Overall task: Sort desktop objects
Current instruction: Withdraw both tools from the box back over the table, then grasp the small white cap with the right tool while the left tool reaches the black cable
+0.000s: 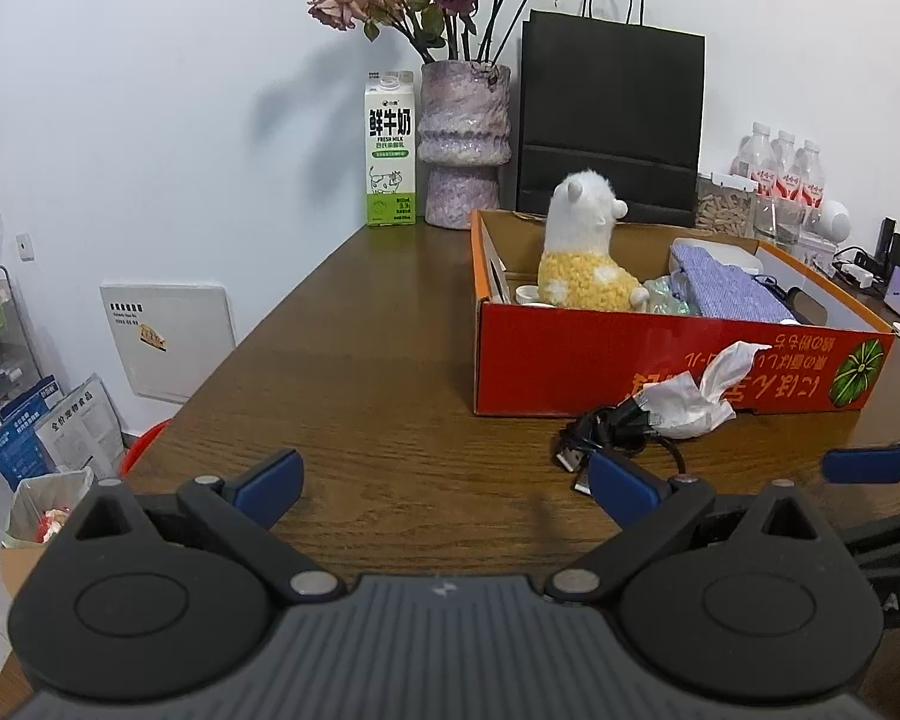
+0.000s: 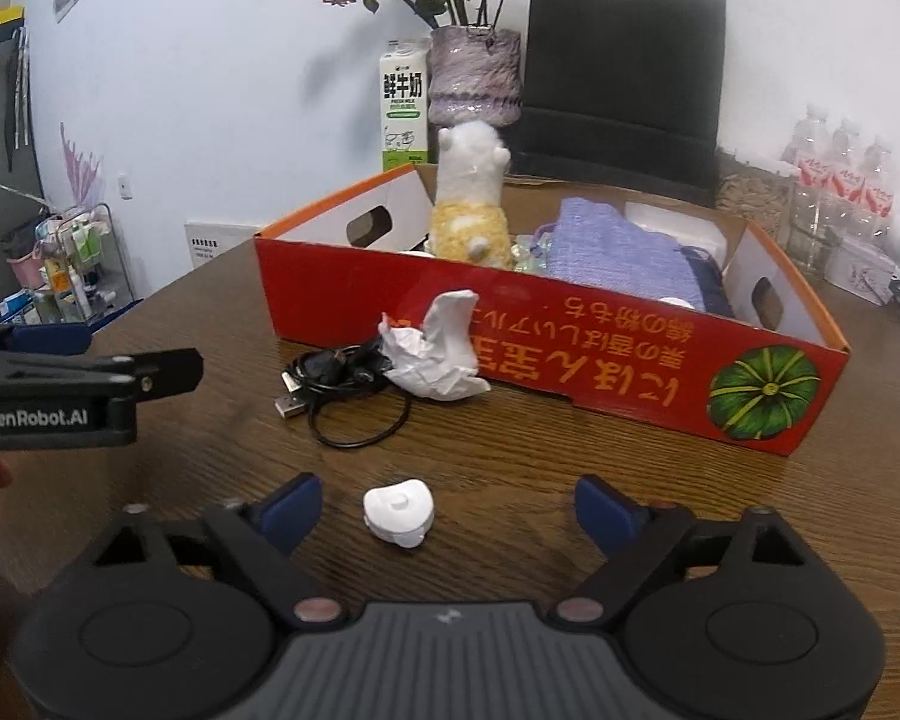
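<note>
A small white rounded case (image 2: 399, 510) lies on the wooden table (image 2: 510, 480) between the blue fingertips of my right gripper (image 2: 449, 507), which stands open around it without touching. Beyond it are a coiled black USB cable (image 2: 342, 378) and a crumpled white tissue (image 2: 435, 351), both against the front of a red cardboard box (image 2: 570, 360). In the left wrist view my left gripper (image 1: 450, 480) is open and holds nothing; its right fingertip is just short of the cable (image 1: 612, 432) and tissue (image 1: 699, 396). The box (image 1: 630, 372) holds a plush toy (image 1: 582, 252) and a purple cloth (image 1: 726, 288).
A milk carton (image 1: 390, 150), a vase of dried roses (image 1: 465, 144) and a black paper bag (image 1: 609, 120) stand behind the box. Water bottles (image 1: 780, 171) and a jar are at the far right. The table's left edge drops to a bin and shelves.
</note>
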Demonstrator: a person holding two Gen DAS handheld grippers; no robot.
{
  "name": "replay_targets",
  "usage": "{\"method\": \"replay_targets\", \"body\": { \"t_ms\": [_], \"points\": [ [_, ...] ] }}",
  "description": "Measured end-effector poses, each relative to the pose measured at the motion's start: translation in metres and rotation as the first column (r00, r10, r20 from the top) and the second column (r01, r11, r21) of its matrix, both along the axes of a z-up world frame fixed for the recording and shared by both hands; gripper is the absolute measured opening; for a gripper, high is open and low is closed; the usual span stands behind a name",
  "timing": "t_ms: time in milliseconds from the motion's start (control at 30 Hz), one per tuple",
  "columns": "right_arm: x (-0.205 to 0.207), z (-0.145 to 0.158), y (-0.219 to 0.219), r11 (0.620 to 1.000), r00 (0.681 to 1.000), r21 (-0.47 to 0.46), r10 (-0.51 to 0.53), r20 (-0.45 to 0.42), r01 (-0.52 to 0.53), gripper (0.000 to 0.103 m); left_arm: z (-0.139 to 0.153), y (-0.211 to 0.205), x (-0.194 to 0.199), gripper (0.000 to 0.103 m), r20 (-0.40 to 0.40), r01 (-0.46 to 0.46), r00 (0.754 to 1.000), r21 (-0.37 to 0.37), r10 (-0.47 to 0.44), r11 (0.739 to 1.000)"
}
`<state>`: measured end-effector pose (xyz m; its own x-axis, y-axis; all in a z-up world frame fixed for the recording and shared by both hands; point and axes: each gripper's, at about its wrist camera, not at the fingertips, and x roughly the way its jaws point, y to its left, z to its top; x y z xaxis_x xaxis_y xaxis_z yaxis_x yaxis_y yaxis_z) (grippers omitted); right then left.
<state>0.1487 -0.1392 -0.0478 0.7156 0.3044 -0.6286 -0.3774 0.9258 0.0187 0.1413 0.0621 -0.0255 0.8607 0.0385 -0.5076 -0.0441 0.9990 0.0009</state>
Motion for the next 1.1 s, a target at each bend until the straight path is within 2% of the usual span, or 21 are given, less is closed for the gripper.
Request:
{"method": "replay_targets", "body": {
  "t_ms": [100, 167, 300, 367, 833, 1100],
  "points": [
    [0.003, -0.004, 0.003, 1.0, 1.0, 0.005, 0.016, -0.026, -0.016, 0.065, -0.001, 0.0, 0.001, 0.103, -0.002, 0.002, 1.0, -0.003, -0.002, 1.0],
    [0.004, -0.007, 0.005, 1.0, 0.999, -0.002, 0.027, -0.031, -0.027, 0.052, -0.002, 0.0, 0.001, 0.103, -0.004, 0.003, 1.0, -0.006, -0.003, 1.0],
    [0.004, -0.007, 0.006, 1.0, 0.999, -0.002, 0.027, -0.022, -0.027, 0.042, -0.004, 0.001, 0.001, 0.103, -0.008, 0.004, 1.0, -0.008, -0.004, 1.0],
    [0.004, -0.006, 0.006, 1.0, 0.999, 0.004, 0.026, -0.019, -0.026, 0.026, -0.004, 0.0, 0.001, 0.103, -0.01, 0.004, 1.0, -0.008, -0.004, 1.0],
    [0.004, -0.003, -0.003, 0.999, 1.0, 0.036, 0.007, 0.003, -0.007, 0.025, -0.006, -0.004, 0.003, 0.103, -0.011, 0.014, 1.0, -0.007, -0.014, 1.0],
    [0.008, -0.001, -0.02, 0.998, 0.999, 0.054, -0.04, 0.021, 0.039, 0.025, -0.006, -0.017, 0.011, 0.103, -0.018, 0.044, 0.999, 0.005, -0.044, 0.999]
  ]
}}
